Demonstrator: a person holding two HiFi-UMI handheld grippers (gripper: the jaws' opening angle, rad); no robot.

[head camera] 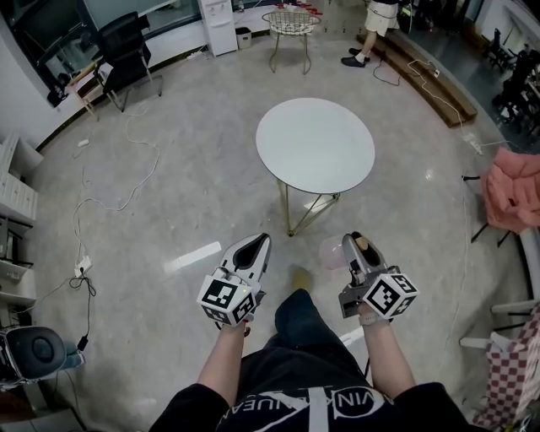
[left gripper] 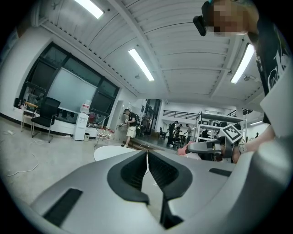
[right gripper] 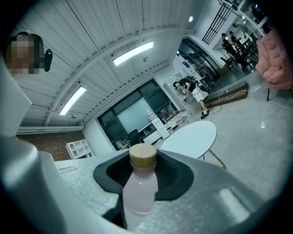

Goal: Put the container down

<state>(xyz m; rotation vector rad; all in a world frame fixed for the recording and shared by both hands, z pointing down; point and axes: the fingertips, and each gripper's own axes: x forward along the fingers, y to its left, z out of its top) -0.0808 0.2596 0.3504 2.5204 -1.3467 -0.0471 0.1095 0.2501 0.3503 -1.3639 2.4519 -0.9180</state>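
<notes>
My right gripper (head camera: 355,244) is shut on a small bottle (head camera: 332,251) of pale pink liquid with a tan cap. In the right gripper view the bottle (right gripper: 138,192) fills the gap between the dark pads, its cap (right gripper: 143,156) poking out past the jaws of the right gripper (right gripper: 143,170). My left gripper (head camera: 258,243) hangs beside it, jaws shut with nothing between them; in its own view the left gripper (left gripper: 147,157) shows its tips meeting. A round white table (head camera: 315,143) stands on the floor ahead of both grippers, some way off.
A black chair (head camera: 126,52) and a small desk stand far left. A wire side table (head camera: 291,24) and a standing person (head camera: 376,25) are at the back. A pink cloth (head camera: 516,190) hangs at the right edge. Cables (head camera: 126,173) trail over the floor on the left.
</notes>
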